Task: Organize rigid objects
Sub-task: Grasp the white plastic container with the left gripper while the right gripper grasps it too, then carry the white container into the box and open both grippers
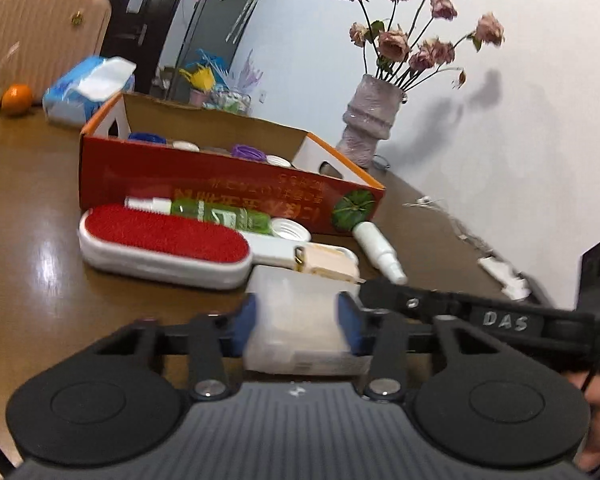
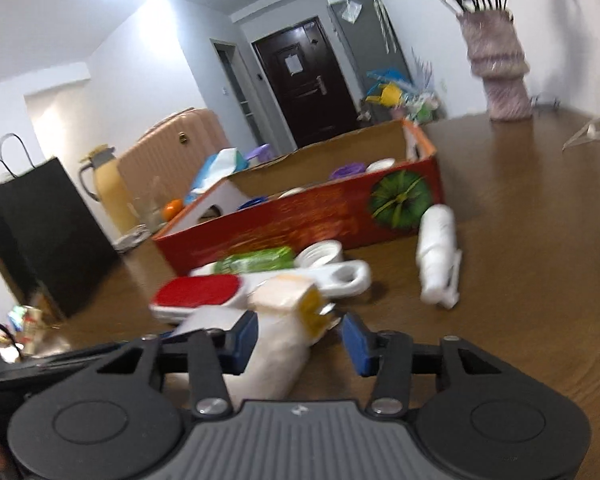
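Between the blue pads of the left gripper sat one translucent plastic case, clamped on both sides, its long axis running forward toward the orange cardboard box. The right gripper stood with its fingers spread; one cream bottle with a yellow end lay between them, touching the left pad and apart from the right one, its long axis slanting up toward the box.

Just in front of the box lay one lint brush with a red pad, its length along the box's front wall, one green spray bottle lying parallel behind it, one white ribbed cap, and one white spray bottle at the box's pumpkin-printed corner, nozzle pointing away from the box. Inside the box showed two coils, blue and purple, and several white lids.

Everything rested on a glossy brown table. Behind the box stood one vase of dried roses, one tissue pack, one orange, a pink suitcase and a dark door.
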Demonstrator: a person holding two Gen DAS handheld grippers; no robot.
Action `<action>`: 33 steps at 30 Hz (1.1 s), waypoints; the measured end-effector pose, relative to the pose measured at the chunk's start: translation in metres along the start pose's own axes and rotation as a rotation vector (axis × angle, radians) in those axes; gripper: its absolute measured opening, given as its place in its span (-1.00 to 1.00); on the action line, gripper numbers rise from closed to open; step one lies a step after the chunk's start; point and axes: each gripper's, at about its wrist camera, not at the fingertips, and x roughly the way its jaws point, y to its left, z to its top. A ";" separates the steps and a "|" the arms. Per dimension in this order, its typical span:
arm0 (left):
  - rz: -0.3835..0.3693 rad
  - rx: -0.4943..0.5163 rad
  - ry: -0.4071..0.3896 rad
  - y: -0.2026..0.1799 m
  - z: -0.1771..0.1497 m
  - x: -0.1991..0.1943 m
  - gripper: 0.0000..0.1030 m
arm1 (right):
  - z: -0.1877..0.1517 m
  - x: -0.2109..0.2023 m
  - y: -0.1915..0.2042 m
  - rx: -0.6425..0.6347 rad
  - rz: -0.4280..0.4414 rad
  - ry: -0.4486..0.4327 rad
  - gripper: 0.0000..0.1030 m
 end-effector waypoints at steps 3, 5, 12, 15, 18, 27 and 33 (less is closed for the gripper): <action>-0.011 -0.031 0.007 -0.005 -0.008 -0.013 -0.45 | -0.011 -0.007 0.015 0.008 0.017 0.015 -0.20; 0.002 -0.031 0.004 -0.009 -0.014 -0.023 -0.45 | -0.017 -0.014 0.023 0.000 0.009 0.020 -0.20; -0.037 -0.096 -0.012 -0.008 -0.037 -0.046 -0.46 | -0.040 -0.042 0.022 0.063 0.039 0.011 -0.21; -0.018 -0.132 -0.013 -0.011 -0.038 -0.054 -0.50 | -0.044 -0.053 0.026 0.067 0.021 0.000 -0.43; -0.014 -0.120 -0.044 -0.021 -0.040 -0.066 -0.51 | -0.046 -0.067 0.032 0.063 0.015 -0.031 -0.46; -0.050 -0.127 -0.093 -0.029 -0.010 -0.077 -0.57 | -0.018 -0.082 0.039 0.043 0.032 -0.115 -0.49; -0.062 -0.079 -0.168 -0.029 0.043 -0.061 -0.57 | 0.030 -0.065 0.040 0.014 0.056 -0.187 -0.49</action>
